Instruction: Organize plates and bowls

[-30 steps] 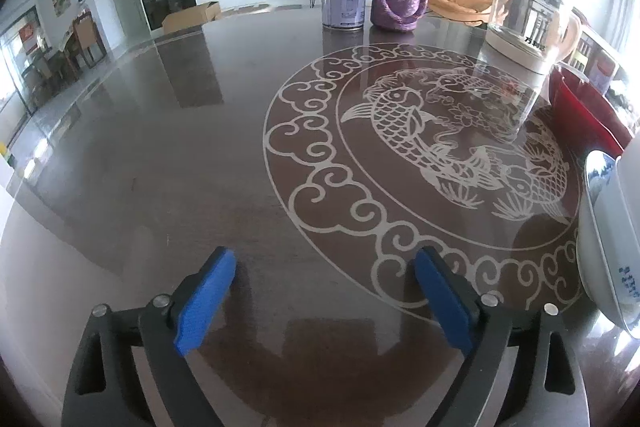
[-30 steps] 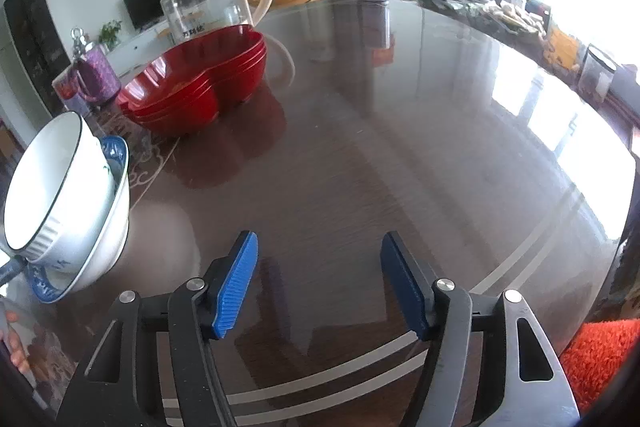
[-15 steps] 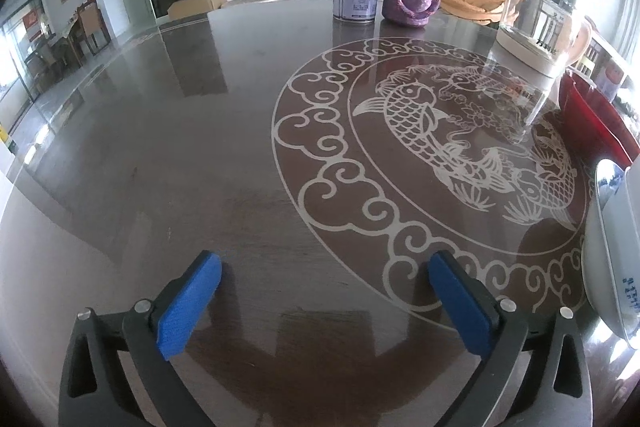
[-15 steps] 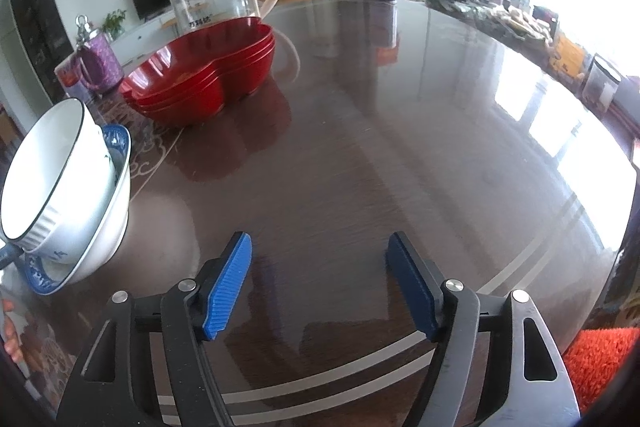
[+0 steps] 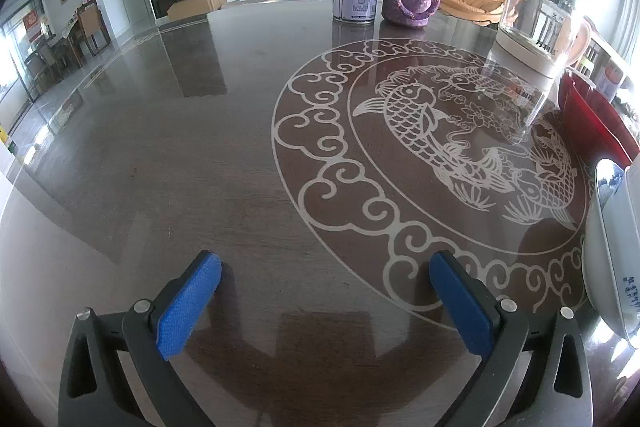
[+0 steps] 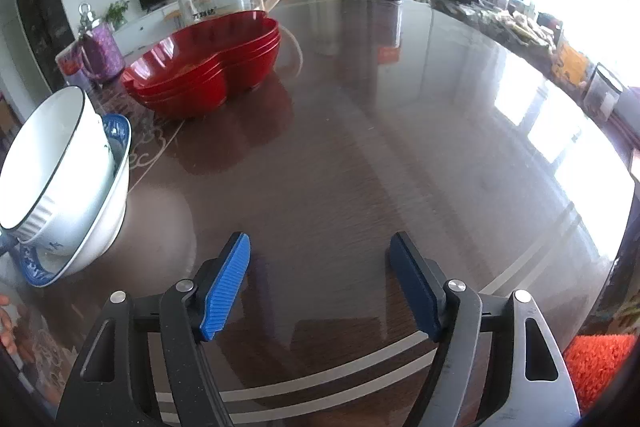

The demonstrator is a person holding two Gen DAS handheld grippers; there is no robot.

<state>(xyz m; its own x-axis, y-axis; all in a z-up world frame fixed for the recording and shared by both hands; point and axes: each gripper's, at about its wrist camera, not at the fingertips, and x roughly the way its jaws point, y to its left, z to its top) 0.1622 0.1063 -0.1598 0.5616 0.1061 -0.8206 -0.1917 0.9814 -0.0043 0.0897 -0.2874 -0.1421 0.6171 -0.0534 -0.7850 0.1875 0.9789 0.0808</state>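
White ribbed bowl (image 6: 52, 155) sits tilted in the blue-patterned bowl (image 6: 102, 203); a careless nudge could topple it. Left gripper (image 5: 325, 269) gapes empty; right gripper (image 6: 318, 259), opening, holds nothing.

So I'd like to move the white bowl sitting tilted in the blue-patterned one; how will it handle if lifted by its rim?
The white bowl looks glazed ceramic, so probably stiff, fairly heavy and slippery between fingers. It leans tilted inside the blue-patterned bowl, so a nudge may rock or slide it. Its thin dark rim looks chip-prone if knocked.
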